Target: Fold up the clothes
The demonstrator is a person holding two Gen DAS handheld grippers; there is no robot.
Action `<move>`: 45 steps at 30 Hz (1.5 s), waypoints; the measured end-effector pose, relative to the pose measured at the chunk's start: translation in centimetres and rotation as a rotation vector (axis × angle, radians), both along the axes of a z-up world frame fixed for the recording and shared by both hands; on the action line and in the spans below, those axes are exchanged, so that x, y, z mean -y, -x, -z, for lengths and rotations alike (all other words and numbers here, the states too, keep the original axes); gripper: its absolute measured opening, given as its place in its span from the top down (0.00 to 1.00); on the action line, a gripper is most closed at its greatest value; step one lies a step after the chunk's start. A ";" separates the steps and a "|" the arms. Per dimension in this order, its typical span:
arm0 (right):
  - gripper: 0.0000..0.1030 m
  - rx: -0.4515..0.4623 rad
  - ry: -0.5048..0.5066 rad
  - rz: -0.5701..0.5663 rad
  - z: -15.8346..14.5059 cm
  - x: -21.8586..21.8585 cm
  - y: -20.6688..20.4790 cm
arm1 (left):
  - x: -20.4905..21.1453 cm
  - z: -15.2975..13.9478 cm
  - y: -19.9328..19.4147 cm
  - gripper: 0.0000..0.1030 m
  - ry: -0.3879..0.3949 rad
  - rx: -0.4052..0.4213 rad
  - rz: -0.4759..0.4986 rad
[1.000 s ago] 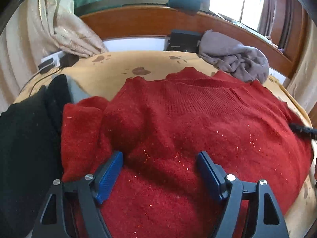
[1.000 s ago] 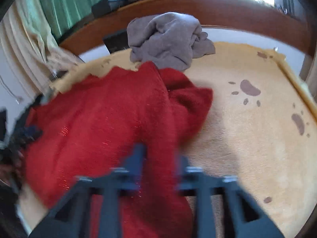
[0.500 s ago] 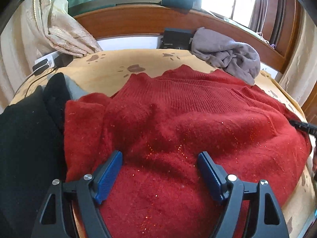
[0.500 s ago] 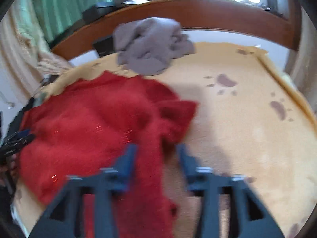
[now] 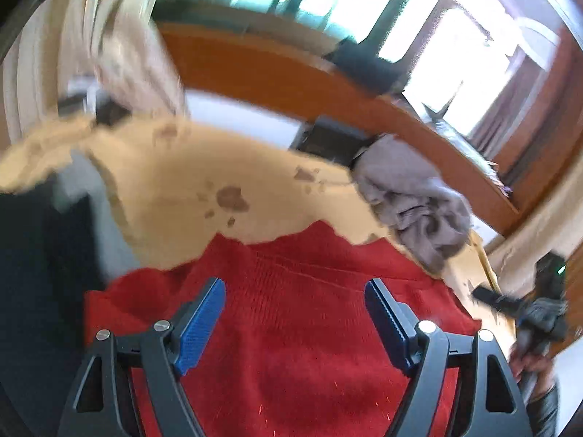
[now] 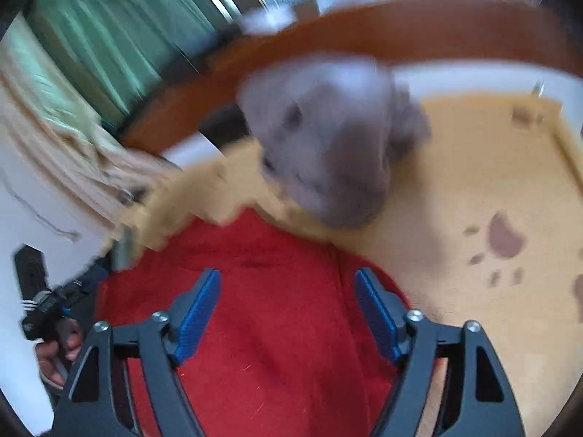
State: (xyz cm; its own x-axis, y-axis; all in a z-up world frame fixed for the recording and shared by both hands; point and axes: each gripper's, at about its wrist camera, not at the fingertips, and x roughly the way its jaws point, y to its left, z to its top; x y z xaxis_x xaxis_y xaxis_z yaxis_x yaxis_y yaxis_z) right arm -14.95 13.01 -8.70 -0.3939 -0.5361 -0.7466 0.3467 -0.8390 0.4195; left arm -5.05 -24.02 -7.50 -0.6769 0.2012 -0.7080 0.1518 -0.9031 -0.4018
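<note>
While both views are smearing w/ motion blur, the left gripper (image 5: 295, 315) and right gripper (image 6: 288, 306) are hanging over the red sweater (image 5: 291, 346), jaws spread wide on both, nothing between the blue pads.

What's changed: a sec ago the right gripper's fingers were standing narrow over a bunched fold of red knit at the sweater's right edge; half a sec ago they were already parting. Now they're fully apart and that loose flap is no longer sticking out to the side. The sweater's right edge (image 6: 364, 273) is lying rounder and more compact on the tan paw-print blanket (image 6: 473, 182). Left gripper was wide all along; its view is now swinging, w/ more blanket showing beyond the sweater's far edge.

Judging from that: one fold-in looks released, and both tools are free to regrip. Whether more folds are needed, can't tell, since the near part of the sweater is hidden under the grippers.

Grey garment (image 5: 419, 204) is sitting crumpled near the wooden headboard (image 5: 273, 73), just beyond the sweater.

Writing/brands: none readable, too blurred.
</note>
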 end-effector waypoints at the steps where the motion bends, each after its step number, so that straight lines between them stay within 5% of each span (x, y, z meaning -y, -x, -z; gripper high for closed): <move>1: 0.29 0.024 -0.052 0.008 1.3 0.8 0.5 | 0.4 1.3 0.6 0.22 -0.005 0.025 -0.012; 3: 0.36 -0.010 -0.125 0.006 2.3 1.6 0.3 | 1.4 3.6 1.1 0.22 0.004 0.048 -0.035; 6: 0.76 -0.078 -0.203 -0.017 2.0 2.5 -0.4 | 1.6 3.8 1.0 0.22 0.008 0.011 -0.030; 8: 0.89 -0.128 -0.251 -0.016 1.5 2.9 -0.9 | 1.8 3.7 0.8 0.22 -0.004 0.000 -0.024; 12: 0.90 -0.246 -0.292 0.025 -0.3 2.9 -2.1 | 3.5 2.2 -0.1 0.22 -0.059 -0.058 -0.044; 17: 0.92 -0.323 -0.285 0.072 -1.7 2.6 -2.8 | 6.3 0.0 -1.2 0.22 -0.009 -0.083 -0.094; 26: 0.92 -0.242 -0.191 0.059 1.3 2.7 -2.2 | 7.5 1.2 2.5 0.22 -0.163 -0.008 0.117; 35: 0.91 -0.097 -0.078 0.050 2.9 1.1 -0.7 | 5.8 3.6 5.0 0.22 -0.152 0.086 0.223; 37: 0.90 -0.094 -0.083 0.044 3.0 1.2 -0.6 | 5.9 3.9 5.0 0.34 -0.129 0.096 0.204; 39: 0.89 -0.097 -0.091 0.043 3.0 1.3 -0.7 | 5.9 4.2 5.0 0.74 -0.107 0.105 0.185; 45: 0.88 -0.130 -0.174 0.005 2.8 2.3 -0.7 | 5.5 4.6 4.6 0.88 -0.028 0.101 0.141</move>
State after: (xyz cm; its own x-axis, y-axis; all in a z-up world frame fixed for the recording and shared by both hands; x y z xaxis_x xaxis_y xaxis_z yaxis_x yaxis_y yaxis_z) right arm -14.29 10.72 -11.53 -0.4950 -0.4016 -0.7705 0.3838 -0.8966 0.2207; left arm -9.60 -29.52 -12.11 -0.5667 0.3098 -0.7635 0.0652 -0.9069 -0.4164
